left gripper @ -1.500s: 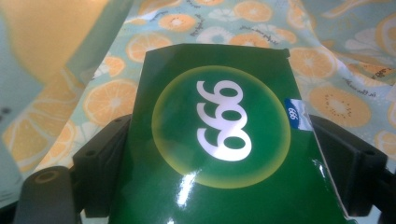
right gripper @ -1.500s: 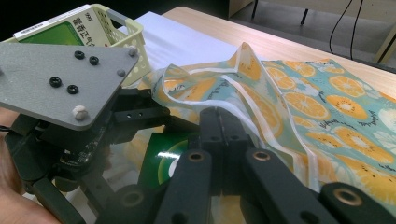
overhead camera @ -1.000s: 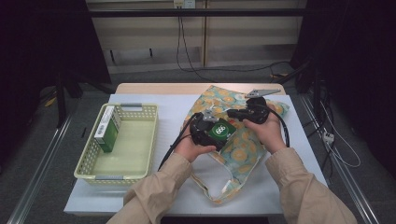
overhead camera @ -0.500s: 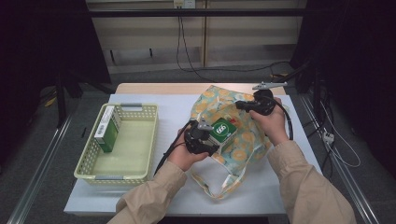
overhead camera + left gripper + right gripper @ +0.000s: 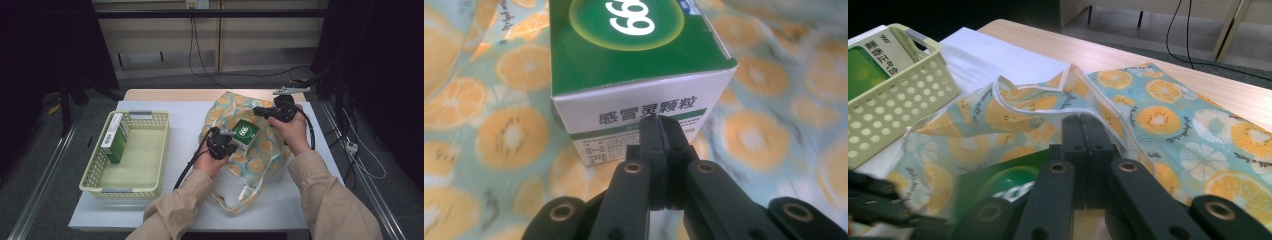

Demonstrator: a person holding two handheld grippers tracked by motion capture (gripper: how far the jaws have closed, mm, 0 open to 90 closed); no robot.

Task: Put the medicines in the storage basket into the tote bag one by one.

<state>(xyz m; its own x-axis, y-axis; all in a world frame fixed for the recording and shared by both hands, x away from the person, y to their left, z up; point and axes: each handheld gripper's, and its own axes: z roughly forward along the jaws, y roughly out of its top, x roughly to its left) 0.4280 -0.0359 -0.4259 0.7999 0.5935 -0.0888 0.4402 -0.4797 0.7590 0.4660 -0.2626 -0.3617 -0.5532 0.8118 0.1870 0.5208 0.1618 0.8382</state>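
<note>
Taking the fruit-print cloth bag (image 5: 250,145) as the landmark: to its left, well apart, a pale yellow perforated basket (image 5: 150,150) sits near the left edge of the white sheet (image 5: 185,120) covering the bench (image 5: 165,94). A green-and-white carton (image 5: 114,137) leans against the basket's left wall, and the rest of the basket floor is bare. A strip of white sheet lies open between basket and bag, and more of it in front of the bag, where the bag's handle loops (image 5: 235,197) trail toward the near edge.

The left claw (image 5: 221,142) is at the bag's left side. Its jaws have just been closing and now stand pressed together with nothing between them; in the left gripper view the tips (image 5: 659,131) sit right at the white printed side of the green box (image 5: 639,65), which lies on the bag's cloth with its green face up. Whether the tips touch the box I cannot tell.

The right claw (image 5: 265,112) is at the bag's far right corner. In the right gripper view its 2 jaws are closed tight at the bag's rim fold (image 5: 1068,95); cloth seems pinched there, though the grip itself is hidden.

Beyond the bag, bare wood of the bench runs to its far edge. Cables hang down the wall behind, and dark floor lies at both sides.
</note>
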